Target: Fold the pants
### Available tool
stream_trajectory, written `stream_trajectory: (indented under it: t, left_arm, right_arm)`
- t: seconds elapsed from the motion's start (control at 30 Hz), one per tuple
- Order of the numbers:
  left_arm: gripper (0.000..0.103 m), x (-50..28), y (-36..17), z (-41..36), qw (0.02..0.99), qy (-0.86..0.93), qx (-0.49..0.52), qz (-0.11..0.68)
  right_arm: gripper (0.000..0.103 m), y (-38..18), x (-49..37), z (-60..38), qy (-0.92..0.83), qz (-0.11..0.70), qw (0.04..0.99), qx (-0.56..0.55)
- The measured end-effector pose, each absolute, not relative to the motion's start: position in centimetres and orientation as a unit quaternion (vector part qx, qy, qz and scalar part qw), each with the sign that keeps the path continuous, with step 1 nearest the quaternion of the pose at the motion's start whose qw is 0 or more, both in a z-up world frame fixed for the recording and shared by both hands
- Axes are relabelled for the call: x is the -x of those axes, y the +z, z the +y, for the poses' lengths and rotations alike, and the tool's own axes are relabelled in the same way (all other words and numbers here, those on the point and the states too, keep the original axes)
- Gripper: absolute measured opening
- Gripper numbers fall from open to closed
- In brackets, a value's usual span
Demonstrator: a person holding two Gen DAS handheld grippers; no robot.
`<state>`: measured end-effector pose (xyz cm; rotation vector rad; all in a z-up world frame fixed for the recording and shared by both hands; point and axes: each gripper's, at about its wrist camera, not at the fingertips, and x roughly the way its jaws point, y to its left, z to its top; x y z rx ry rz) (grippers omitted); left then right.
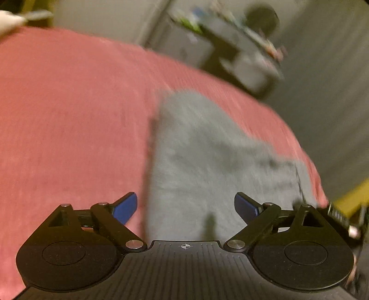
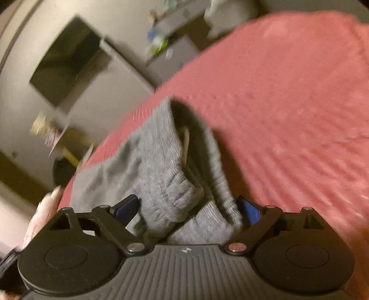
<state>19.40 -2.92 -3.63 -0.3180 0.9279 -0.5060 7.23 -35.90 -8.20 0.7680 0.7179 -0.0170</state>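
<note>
Grey sweatpants (image 1: 207,161) lie on a red bedspread (image 1: 69,115), near its right edge, blurred by motion. My left gripper (image 1: 185,207) is open and empty, its blue pads wide apart above the near end of the pants. In the right wrist view the elastic waistband of the pants (image 2: 175,196) is bunched between the blue pads of my right gripper (image 2: 188,211). The jaws stand wide apart with cloth filling the gap; no pinch shows. The rest of the pants (image 2: 147,147) trails away over the bedspread (image 2: 288,103).
Beyond the bed stand a cluttered grey desk (image 1: 230,46) and a dark chair (image 1: 263,18). A grey cabinet (image 2: 170,53) and a dark opening (image 2: 66,62) show in the right wrist view. A yellow object (image 1: 352,196) sits at the bed's right edge.
</note>
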Motion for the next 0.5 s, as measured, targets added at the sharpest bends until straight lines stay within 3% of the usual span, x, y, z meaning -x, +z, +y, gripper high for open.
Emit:
stream_trajectory:
  t: [0.2,0.27,0.3,0.33,0.4,0.47,0.5]
  left_arm:
    - [0.089,-23.7,-7.3,-6.3,0.83,-0.258,0.12,0.48]
    - [0.077,-24.6,-7.4,-6.4,0.831,-0.251,0.133,0.478]
    - [0.067,-24.8,-7.5,-6.5,0.83,-0.247,0.14,0.48]
    - [0.062,-25.0,-7.5,-6.2,0.829,-0.245,0.151,0.48]
    - [0.048,-25.0,-7.2,-5.5,0.828,-0.259,0.157,0.471]
    - [0.051,-25.0,-7.6,-5.2,0.829,-0.266,0.161,0.465]
    - [0.058,-25.0,-8.1,-5.1,0.828,-0.264,0.16,0.468]
  right_arm:
    - [0.099,-8.9,-10.9,-37.6,0.071,0.375,0.852,-0.36]
    - [0.087,-8.8,-11.5,-37.4,0.077,0.369,0.862,-0.338]
    - [0.073,-8.7,-11.6,-37.2,0.086,0.367,0.866,-0.327]
    - [0.067,-8.4,-11.4,-37.1,0.095,0.365,0.868,-0.324]
    - [0.066,-8.1,-11.0,-37.1,0.113,0.363,0.867,-0.321]
    - [0.069,-8.6,-11.5,-37.6,0.123,0.369,0.857,-0.337]
    - [0.077,-8.9,-12.1,-38.1,0.128,0.371,0.852,-0.346]
